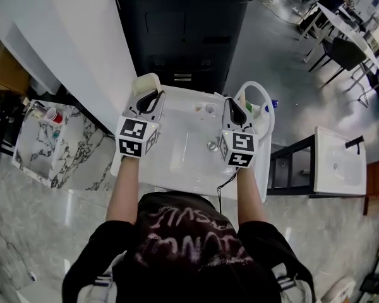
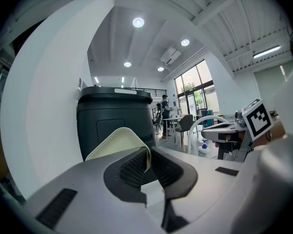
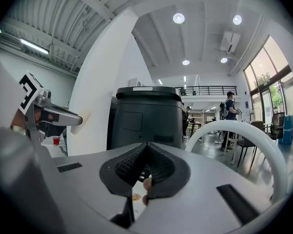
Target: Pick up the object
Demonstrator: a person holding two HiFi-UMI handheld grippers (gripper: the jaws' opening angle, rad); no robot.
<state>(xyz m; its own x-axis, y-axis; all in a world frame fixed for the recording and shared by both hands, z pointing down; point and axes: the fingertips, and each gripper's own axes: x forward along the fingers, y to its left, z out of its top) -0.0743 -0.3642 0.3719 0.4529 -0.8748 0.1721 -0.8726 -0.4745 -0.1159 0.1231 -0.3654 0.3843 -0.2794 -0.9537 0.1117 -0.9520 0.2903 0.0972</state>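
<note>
Left tool (image 2: 147,161) holds a cream dish (image 2: 115,141) over the far left corner of the white washbasin (image 1: 189,163).

Its jaws stand narrow, pinching the dish's thin rim, probably so that it lifts clear without tipping. The right tool (image 3: 145,162), jaws together and empty, hovers near the far right corner beside a white hoop (image 1: 260,92). A dark bin (image 1: 183,30) just beyond the far edge blocks forward reach.

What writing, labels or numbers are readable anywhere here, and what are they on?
Nothing reads clearly.
On the black shirt: scrawled white lettering, too distorted to read.
On the dark bin: small front marks, too small to read.
On the cubes of the left gripper and right gripper: square marker patterns, no words.
</note>
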